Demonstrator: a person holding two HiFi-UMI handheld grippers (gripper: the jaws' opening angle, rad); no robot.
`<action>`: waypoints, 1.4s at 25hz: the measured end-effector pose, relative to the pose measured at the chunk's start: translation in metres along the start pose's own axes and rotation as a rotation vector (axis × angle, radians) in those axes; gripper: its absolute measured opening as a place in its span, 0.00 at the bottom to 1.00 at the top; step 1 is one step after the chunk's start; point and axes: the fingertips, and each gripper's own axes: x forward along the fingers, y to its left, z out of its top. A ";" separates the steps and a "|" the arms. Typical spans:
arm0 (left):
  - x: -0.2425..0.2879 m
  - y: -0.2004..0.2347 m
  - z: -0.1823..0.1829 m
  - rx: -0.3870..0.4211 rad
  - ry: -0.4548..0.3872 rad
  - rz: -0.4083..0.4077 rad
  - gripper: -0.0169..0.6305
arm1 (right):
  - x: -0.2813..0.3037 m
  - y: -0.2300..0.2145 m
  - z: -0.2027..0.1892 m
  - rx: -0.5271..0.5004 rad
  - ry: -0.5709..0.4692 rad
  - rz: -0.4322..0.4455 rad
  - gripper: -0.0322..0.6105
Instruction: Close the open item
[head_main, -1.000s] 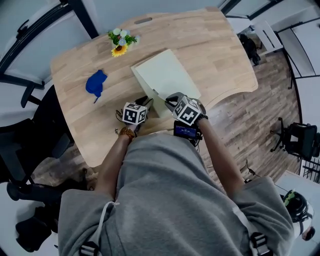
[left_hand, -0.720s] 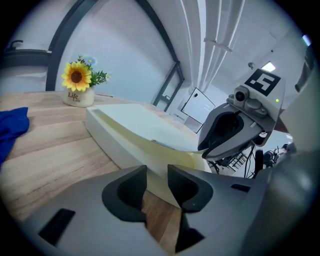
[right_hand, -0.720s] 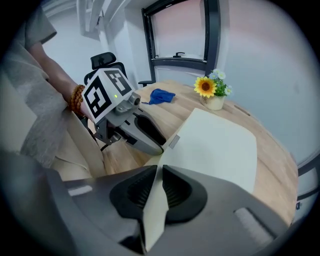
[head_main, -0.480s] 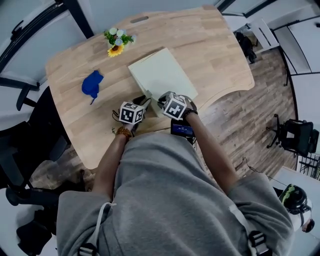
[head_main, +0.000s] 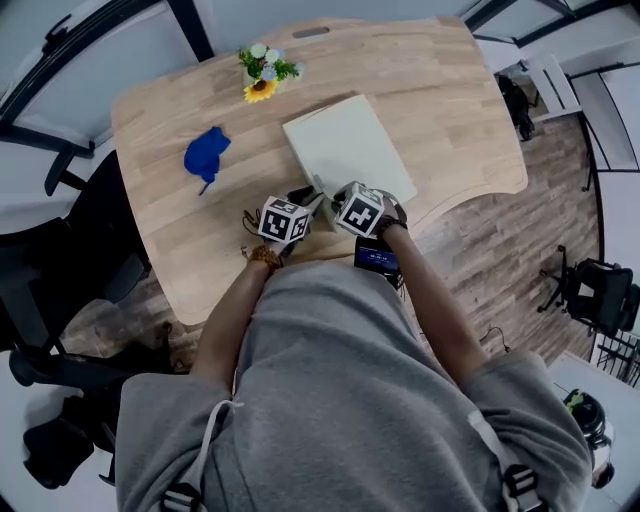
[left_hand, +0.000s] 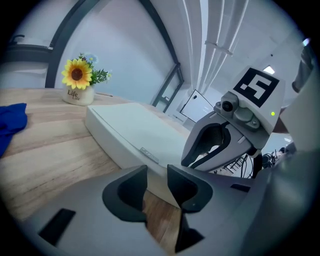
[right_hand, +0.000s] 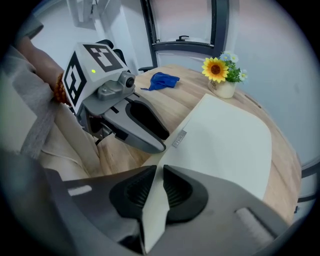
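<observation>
While the pale cream flat rectangular box (head_main: 345, 150) is lying with its lid down flat on the light wooden desk (head_main: 430, 80), both tongs are hovering at its near corner, close to the person's body. In the head view the box's long axis is running from that near corner away from the person, slanting toward the far left of the desk, and its short sides are facing the person and the far edge. A small grey tab (left_hand: 149, 152) is showing on the long side wall that is facing the left tongs (left_hand: 156, 172).

The left tongs are standing moderately apart and holding nothing; bare desk wood is showing through their gap, and the box's corner is sitting just beyond their tips. The right tongs (right_hand: 155, 171) are pointing steeply down over the same corner. Their jaws have just been opening and are now standing narrowly apart, with the pale edge of the box showing in the slim gap between the ribbed pads.

A crumpled blue cloth (head_main: 205, 155) is lying well apart from the box on the left side of the desk. A small white pot with a sunflower (head_main: 265, 78) is standing near the far edge.
</observation>
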 end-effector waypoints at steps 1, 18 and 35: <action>0.000 0.000 0.000 0.000 0.000 0.001 0.23 | 0.003 0.000 0.000 -0.004 0.008 -0.002 0.13; 0.001 0.007 0.001 -0.046 -0.019 -0.001 0.22 | 0.012 -0.008 -0.001 0.088 0.015 0.032 0.17; 0.002 0.011 0.000 -0.101 -0.014 0.018 0.23 | 0.012 -0.015 -0.001 0.096 -0.040 0.084 0.14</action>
